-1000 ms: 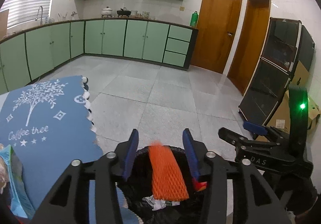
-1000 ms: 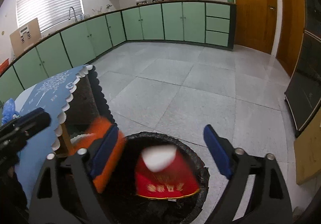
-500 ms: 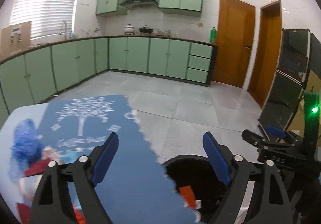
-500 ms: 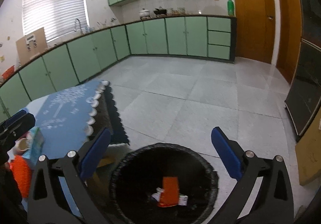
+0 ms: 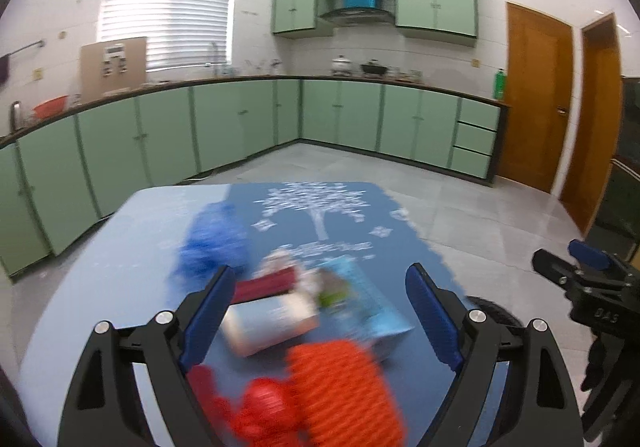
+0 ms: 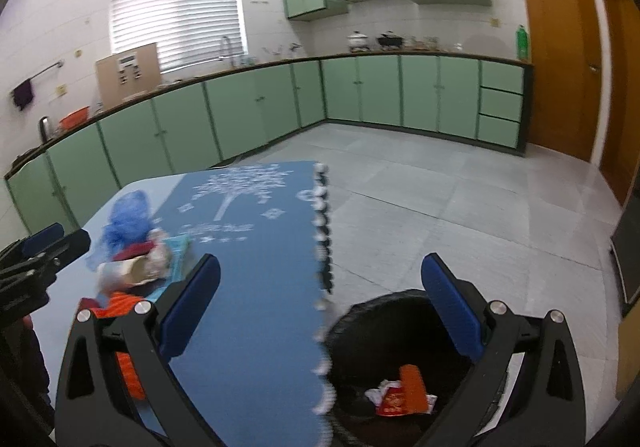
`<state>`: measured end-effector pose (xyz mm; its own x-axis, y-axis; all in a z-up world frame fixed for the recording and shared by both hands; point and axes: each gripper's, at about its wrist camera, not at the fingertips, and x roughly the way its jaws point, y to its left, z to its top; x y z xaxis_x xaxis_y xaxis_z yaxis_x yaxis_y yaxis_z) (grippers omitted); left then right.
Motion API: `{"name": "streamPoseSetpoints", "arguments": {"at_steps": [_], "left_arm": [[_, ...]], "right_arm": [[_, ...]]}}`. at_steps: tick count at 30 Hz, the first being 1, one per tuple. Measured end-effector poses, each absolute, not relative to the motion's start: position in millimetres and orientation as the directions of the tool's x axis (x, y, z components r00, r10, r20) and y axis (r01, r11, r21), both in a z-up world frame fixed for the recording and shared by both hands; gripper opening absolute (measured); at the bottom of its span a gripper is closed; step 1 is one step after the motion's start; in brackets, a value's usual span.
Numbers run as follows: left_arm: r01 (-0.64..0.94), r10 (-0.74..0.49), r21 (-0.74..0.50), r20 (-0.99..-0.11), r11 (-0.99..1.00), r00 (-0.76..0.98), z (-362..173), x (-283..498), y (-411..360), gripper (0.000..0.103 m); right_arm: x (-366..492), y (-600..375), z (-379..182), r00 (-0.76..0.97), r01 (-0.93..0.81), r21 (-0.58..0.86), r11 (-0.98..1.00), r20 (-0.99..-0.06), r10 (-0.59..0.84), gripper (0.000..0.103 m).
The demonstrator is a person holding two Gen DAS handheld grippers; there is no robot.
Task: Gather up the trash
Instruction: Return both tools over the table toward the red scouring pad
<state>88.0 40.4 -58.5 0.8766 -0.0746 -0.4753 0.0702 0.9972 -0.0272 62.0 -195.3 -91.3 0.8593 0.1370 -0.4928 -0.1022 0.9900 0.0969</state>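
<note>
A green-cabinet kitchen, mid-cleanup: the left gripper [image 5: 320, 311] hangs over a table draped in a blue cloth printed with a white tree [image 5: 320, 215], its blue-padded jaws spread wide and holding nothing. Beneath and between them lies a blurred heap of litter: an orange ribbed foam sleeve [image 5: 344, 391] nearest the camera, a crumpled red plastic wrapper [image 5: 256, 411] just beside it on the left, a white cylindrical cup lying on its side [image 5: 268, 323] behind those, a light-blue printed snack packet [image 5: 368, 303] to the cup's right, a dark red flat packet [image 5: 264, 283] further back, and a scrunched blue plastic bag [image 5: 212, 247] at the far left of the pile.

The right gripper [image 6: 320, 311] is held above the table's scalloped white-trimmed edge [image 6: 322, 231], jaws likewise released and empty, one finger over the cloth and the other over a round bin lined with a black bag [image 6: 360, 311] standing on the grey tiled floor [image 6: 460, 207] just beside the table. Inside the bin lie an orange foam piece [image 6: 414, 387], a red printed wrapper [image 6: 394, 403] and scraps of white paper [image 6: 376, 393], touching one another at the bottom.

Motion blur softens the pile in both views.
</note>
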Motion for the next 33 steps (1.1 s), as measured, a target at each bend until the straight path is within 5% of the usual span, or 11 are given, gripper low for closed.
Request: {"name": "streamPoseSetpoints", "arguments": {"at_steps": [12, 33], "left_arm": [[-0.063, 0.043, -0.023, -0.498, 0.998, 0.866, -83, 54, 111, 0.085], [-0.138, 0.062, -0.077, -0.614, 0.987, 0.787, -146, 42, 147, 0.084]], "right_arm": [[43, -123, -91, 0.857, -0.216, 0.077, 0.973, -0.462, 0.227, 0.098], [30, -78, -108, 0.838, -0.264, 0.031, 0.964, -0.488, 0.245, 0.097]]}}
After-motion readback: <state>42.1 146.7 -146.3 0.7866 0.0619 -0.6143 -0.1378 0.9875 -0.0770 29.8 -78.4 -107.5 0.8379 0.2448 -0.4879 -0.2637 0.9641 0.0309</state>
